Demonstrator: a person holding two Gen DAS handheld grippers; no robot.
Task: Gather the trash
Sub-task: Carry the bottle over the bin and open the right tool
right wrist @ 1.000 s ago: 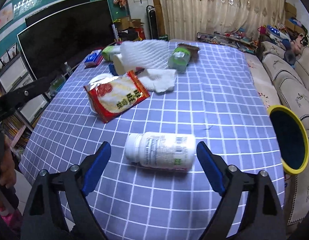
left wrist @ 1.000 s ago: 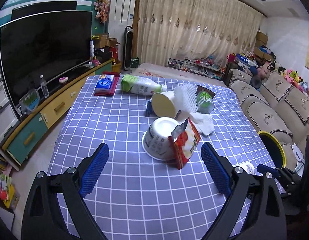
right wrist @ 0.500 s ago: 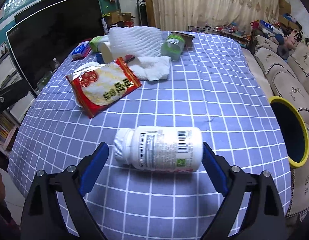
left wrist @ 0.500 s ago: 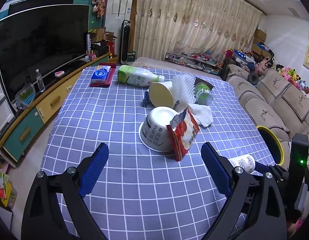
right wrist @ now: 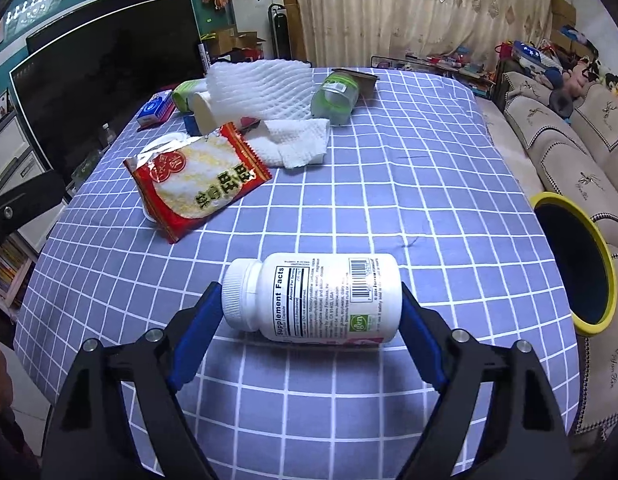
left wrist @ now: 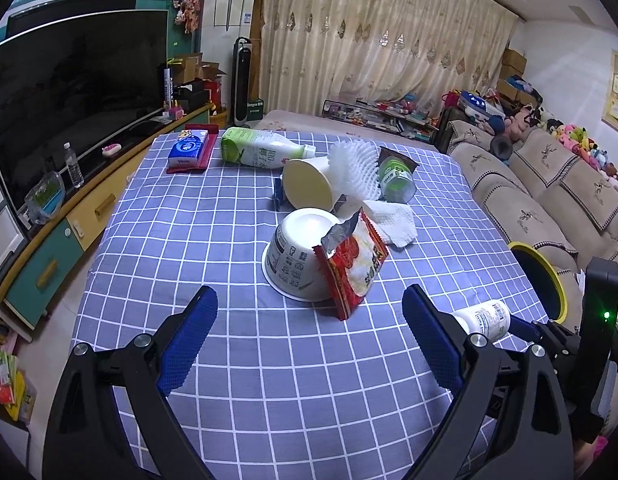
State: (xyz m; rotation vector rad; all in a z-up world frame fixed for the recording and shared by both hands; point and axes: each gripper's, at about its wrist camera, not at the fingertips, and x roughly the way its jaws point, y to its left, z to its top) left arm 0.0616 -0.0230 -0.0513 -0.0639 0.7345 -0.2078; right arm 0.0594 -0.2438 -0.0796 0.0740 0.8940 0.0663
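A white supplement bottle [right wrist: 321, 296] lies on its side on the blue checked tablecloth [right wrist: 389, 184]. My right gripper [right wrist: 311, 300] is closing around it, one blue pad against the cap and the other against the base. The left wrist view shows that bottle [left wrist: 485, 318] at the table's right edge. My left gripper [left wrist: 309, 320] is open and holds nothing, just short of an overturned white bowl [left wrist: 297, 256] and a red snack bag [left wrist: 357, 264]. A yellow-rimmed bin [right wrist: 605, 288] stands beside the table on the right.
Farther back lie a paper cup [left wrist: 309, 188], white foam netting [left wrist: 355, 164], a crumpled tissue [left wrist: 393, 220], a green jar [left wrist: 397, 176], a milk bottle [left wrist: 261, 152] and a tissue pack [left wrist: 187, 148]. A TV cabinet [left wrist: 49, 248] runs along the left, a sofa [left wrist: 549, 200] along the right.
The right gripper has come in over the white bottle and its jaws have narrowed onto the bottle's two ends. The left gripper stays open and has barely moved.
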